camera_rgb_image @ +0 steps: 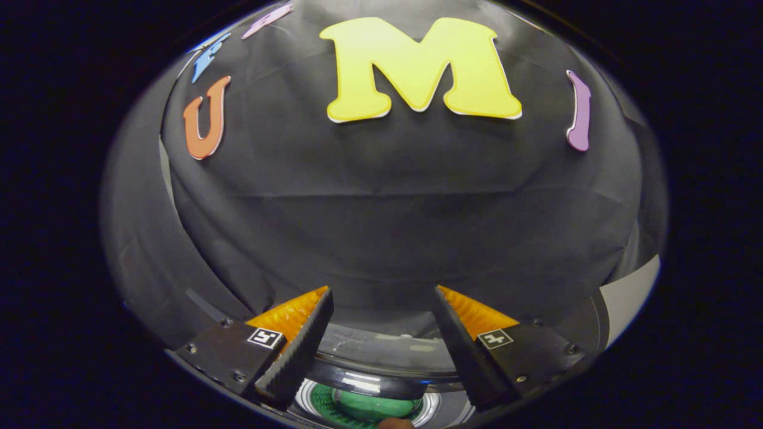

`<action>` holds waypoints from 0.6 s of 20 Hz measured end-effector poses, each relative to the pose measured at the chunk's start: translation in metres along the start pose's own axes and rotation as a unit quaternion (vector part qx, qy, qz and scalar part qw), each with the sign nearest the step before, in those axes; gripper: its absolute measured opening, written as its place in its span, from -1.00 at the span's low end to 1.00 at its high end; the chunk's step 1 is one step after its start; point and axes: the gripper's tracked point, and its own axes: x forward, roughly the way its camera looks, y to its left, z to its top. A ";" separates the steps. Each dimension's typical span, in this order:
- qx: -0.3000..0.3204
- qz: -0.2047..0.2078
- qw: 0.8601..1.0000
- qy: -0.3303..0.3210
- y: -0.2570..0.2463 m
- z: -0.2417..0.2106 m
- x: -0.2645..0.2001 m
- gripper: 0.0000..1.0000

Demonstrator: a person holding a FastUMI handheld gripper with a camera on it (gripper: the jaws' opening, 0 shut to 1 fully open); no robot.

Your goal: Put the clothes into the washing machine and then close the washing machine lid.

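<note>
The tool [381, 298] hangs with its fingers spread wide, and the gap between them holds nothing. Ahead of the fingertips the way is free up to the black cloth wall [381, 226], which closes off the whole far side and curves round on both flanks. Below and between the fingers lies the washing machine [381, 363], its dark glossy lid rim [363, 381] crossing just under the fingers. Nearer than that rim the round drum opening [369, 408] stands uncovered, with something green inside it and a small brownish thing at its near edge, too little visible to identify.
</note>
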 end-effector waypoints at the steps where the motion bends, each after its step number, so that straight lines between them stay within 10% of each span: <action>1: -0.001 0.000 1.000 -0.006 0.000 0.000 -0.001 1.00; 12: -0.011 0.014 0.999 -0.038 0.006 -0.014 -0.012 1.00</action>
